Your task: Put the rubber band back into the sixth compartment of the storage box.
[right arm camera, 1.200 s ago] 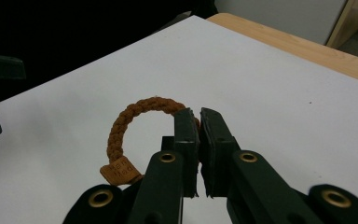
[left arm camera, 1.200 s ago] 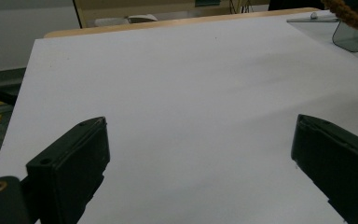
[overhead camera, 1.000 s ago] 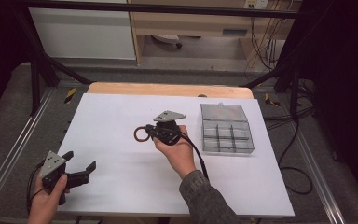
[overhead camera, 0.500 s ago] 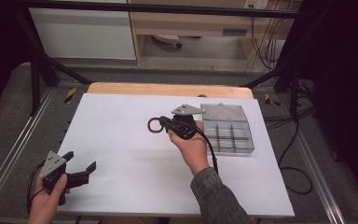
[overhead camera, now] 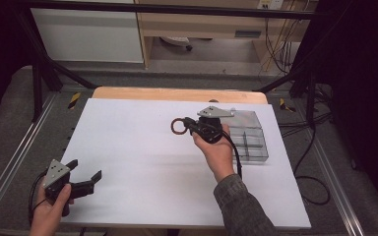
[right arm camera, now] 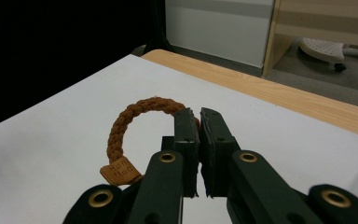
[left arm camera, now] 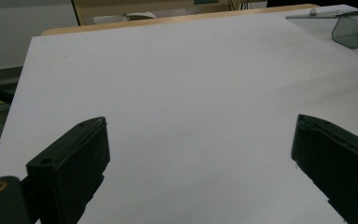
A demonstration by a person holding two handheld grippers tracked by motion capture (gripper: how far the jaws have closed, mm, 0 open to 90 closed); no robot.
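A brown braided cord ring (right arm camera: 130,122) with a small tan tag hangs from my right gripper (right arm camera: 198,116), whose jaws are shut on it. In the high view that right gripper (overhead camera: 189,126) is held above the white table (overhead camera: 142,157), just left of the clear compartment box (overhead camera: 248,137), and the brown ring (overhead camera: 178,127) sticks out to its left. My left gripper (overhead camera: 84,169) rests at the table's near left corner, its jaws wide open with nothing between them. In the left gripper view its fingers (left arm camera: 72,163) frame bare white tabletop.
The clear plastic box (left arm camera: 354,28) with several compartments sits at the table's right side. A wooden strip (overhead camera: 177,93) borders the table's far edge. Metal rails (overhead camera: 10,162) run along both sides, and cables (overhead camera: 305,162) lie on the floor to the right.
My right hand has carried the brown ring to the right and slightly up, closer to the clear box. The left gripper has stayed where it was.
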